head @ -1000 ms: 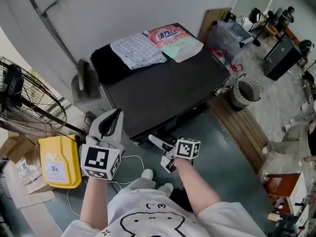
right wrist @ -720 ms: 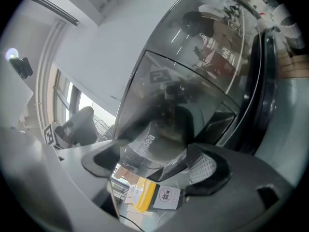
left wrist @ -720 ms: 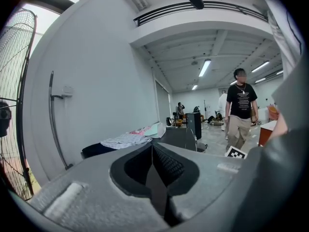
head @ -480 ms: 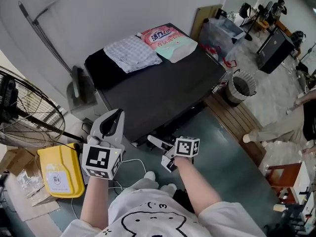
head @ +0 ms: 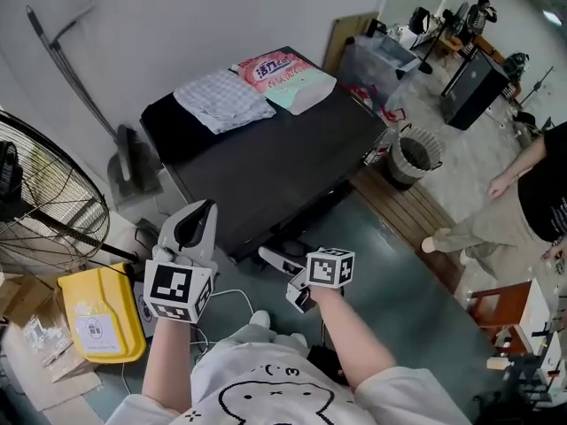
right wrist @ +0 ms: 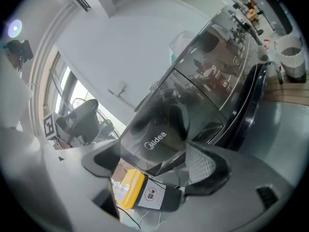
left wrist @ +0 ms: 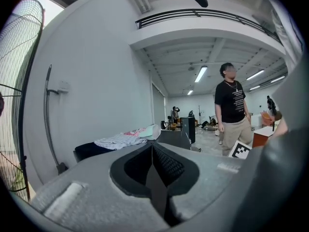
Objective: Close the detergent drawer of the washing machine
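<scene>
The black washing machine (head: 275,158) stands against the wall, seen from above. Its detergent drawer (right wrist: 154,139), a dark panel with a white logo, sticks out from the front at the machine's upper left. My right gripper (head: 286,278) is open at the machine's front edge, and the drawer front lies between its two jaws (right wrist: 152,164). Whether the pads touch the panel cannot be told. My left gripper (head: 190,230) is held upright left of the machine, shut with nothing in it (left wrist: 153,170).
A checked cloth (head: 221,100) and a pink pack (head: 285,78) lie on the machine's top. The round door (right wrist: 251,105) hangs ajar. A yellow container (head: 97,319) and a fan (head: 44,211) stand left. A waste bin (head: 412,158), wooden boards (head: 412,228) and a person (head: 523,193) are right.
Both grippers have stayed almost where they were. The head view has shifted a little, and a person has walked into view at the right.
</scene>
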### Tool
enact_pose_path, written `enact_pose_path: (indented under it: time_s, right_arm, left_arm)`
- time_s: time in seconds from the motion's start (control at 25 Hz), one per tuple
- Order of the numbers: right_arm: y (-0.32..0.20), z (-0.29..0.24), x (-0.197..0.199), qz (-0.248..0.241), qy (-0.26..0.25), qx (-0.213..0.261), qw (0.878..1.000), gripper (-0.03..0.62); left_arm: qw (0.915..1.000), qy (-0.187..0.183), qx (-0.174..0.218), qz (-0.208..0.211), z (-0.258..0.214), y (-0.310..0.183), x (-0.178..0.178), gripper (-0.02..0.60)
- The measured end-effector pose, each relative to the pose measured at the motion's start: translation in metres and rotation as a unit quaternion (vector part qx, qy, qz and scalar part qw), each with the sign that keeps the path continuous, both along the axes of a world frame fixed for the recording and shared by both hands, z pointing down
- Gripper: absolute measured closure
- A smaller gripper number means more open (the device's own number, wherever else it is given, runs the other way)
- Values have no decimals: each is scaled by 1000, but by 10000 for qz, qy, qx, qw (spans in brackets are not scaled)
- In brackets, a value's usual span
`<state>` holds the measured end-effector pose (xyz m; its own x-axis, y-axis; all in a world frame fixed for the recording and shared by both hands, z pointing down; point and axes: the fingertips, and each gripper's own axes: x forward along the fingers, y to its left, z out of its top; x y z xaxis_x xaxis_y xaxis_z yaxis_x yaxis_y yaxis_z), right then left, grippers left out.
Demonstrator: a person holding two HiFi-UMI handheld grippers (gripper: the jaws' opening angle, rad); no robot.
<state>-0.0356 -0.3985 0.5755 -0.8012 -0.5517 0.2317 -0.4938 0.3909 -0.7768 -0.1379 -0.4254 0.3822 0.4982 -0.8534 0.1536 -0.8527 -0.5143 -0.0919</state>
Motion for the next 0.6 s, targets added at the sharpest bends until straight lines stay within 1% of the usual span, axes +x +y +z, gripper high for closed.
enact_pose_path:
  time_s: [0.16,0.2,0.24,0.28,0.32,0.36,0.4,0.48,0.6]
  right_arm:
    - [10,-18,13,109,51,165,9998,178]
    - [13,-23,16,132,74,227,9996,189]
    - [15,-28,20,167,109,308,9993,217]
    - [18,-34,24,218,159,408,9988,268]
    - [21,-41,28,282,223,521,9980,341]
    - [24,-48,32,338,302,640,9969,437]
    - [27,-54,35,361,400,763,9956,506]
    - [38,-66,37,284,663,1009,9923,587]
    - [54,-83,36,139,1038,1290,9861,595]
  left_arm:
    - [9999,94,90,-73,-7,14,-4,565]
    - [9998,114,109,-94,-8,19,-4,563]
    - [9998,125,125,-113,-10,24,-4,563]
    - [9997,126,138,-131,-11,29,-3,565]
    - [9997,119,148,-151,-13,35,-3,563]
    - [9997,113,154,-175,-14,41,-3,564]
    - [9996,114,159,-199,-16,47,-2,563]
    - [9995,124,176,-247,-21,61,0,563]
    - [9992,118,236,-315,-30,83,2,565]
